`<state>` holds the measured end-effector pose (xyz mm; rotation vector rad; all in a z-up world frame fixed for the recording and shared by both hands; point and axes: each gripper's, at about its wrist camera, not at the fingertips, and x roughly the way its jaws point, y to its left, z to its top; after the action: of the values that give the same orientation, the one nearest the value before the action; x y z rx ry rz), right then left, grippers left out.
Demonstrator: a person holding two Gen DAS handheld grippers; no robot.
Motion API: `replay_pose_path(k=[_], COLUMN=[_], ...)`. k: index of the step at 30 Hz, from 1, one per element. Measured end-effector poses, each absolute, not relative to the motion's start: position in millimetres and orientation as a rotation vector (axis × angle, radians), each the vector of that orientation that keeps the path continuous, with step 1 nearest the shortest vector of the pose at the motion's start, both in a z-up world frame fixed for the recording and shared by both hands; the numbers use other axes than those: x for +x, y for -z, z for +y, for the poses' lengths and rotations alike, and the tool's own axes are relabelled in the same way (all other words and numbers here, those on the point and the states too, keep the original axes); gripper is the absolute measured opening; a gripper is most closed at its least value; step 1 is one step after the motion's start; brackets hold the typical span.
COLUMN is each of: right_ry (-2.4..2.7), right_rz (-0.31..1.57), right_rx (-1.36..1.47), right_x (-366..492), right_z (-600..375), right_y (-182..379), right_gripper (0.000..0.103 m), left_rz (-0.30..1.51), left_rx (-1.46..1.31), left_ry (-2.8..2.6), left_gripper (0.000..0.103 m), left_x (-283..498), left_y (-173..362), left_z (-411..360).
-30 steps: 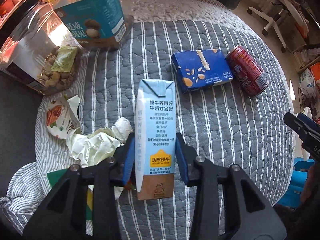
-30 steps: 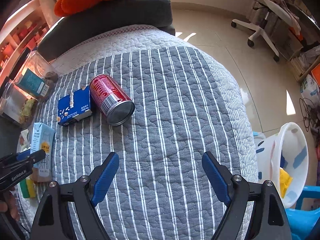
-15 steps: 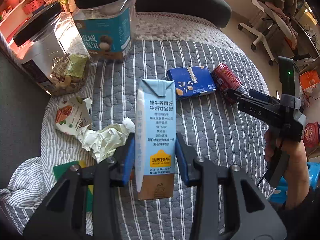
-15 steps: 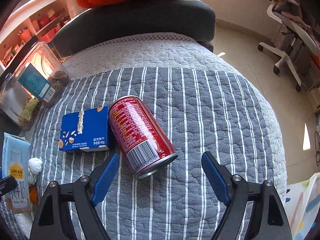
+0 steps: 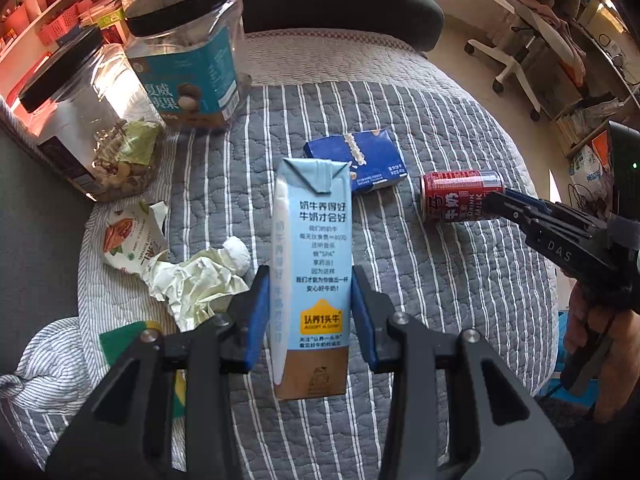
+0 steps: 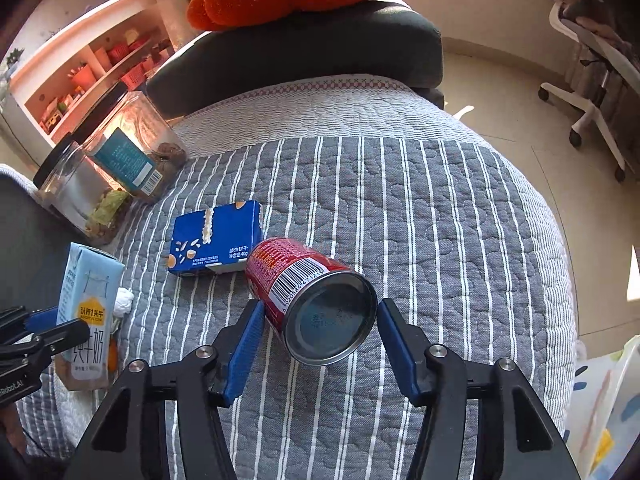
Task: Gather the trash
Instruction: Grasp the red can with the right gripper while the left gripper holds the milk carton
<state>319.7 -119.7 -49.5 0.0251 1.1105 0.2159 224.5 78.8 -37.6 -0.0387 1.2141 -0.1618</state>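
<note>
Compared with half a second ago, I see the red can lying between the right gripper's blue pads, where before it lay ahead of widely spread fingers. The can has also turned, its bottom end toward the right wrist camera. The jaws have just been closing, with the can between them. The milk carton sits in the left gripper exactly as earlier, though the quilt looks a little farther below it.

Pose: both grippers point steeply down at the striped quilt. In the left view the right gripper reaches in from the right edge, its tips at the can, a hand on its handle.

Claw state: the left one is clamped on the milk carton, pads pressed to its two narrow sides, carton upright and clear of the quilt. The right one has its pads drawn in to the sides of the can; the left pad touches, and at the right pad I cannot tell contact for certain.

The can lies on its side just beside the blue biscuit box. Crumpled paper and a torn snack wrapper lie at the quilt's left, near two clear jars.
</note>
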Motion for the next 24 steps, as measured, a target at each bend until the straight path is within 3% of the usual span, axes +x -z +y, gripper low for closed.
replay_pose_path(k=[1, 5, 8, 10, 11, 12, 18, 24], right_ry=[-0.208, -0.19, -0.162, -0.146, -0.131, -0.113, -0.131, -0.219], right_rz=[1.123, 1.149, 1.179, 1.2, 1.198, 1.185, 1.171, 1.128], right_rx=[0.025, 0.009, 0.035, 0.084, 0.102, 0.113, 0.15, -0.13], right_x=[314.3, 294.5, 284.2, 280.0, 278.6, 276.6, 291.2, 318.5], right_z=[-123.0, -138.6, -157.9, -171.9, -177.6, -182.8, -172.0, -111.8], right_y=[46.0, 42.4, 41.2, 39.5, 38.2, 36.1, 37.6, 52.7], right_gripper=[0.011, 0.011, 0.015, 0.035, 0.062, 0.075, 0.075, 0.077], left_rz=[1.21, 1.202, 1.199, 1.197, 1.196, 1.196, 1.202, 1.218], left_rx=[-0.034, -0.013, -0.014, -0.017, -0.017, -0.017, -0.013, -0.03], left_ry=[0.169, 0.197, 0.195, 0.192, 0.191, 0.191, 0.189, 0.163], left_gripper=[0.04, 0.04, 0.041, 0.041, 0.04, 0.041, 0.041, 0.041], left_x=[223.8, 221.4, 220.8, 220.0, 218.4, 217.9, 216.2, 215.0], left_y=[36.4, 33.2, 31.8, 31.4, 31.2, 31.3, 34.3, 38.8], left_z=[75.2, 60.1, 55.0, 53.2, 52.3, 52.1, 57.1, 78.2])
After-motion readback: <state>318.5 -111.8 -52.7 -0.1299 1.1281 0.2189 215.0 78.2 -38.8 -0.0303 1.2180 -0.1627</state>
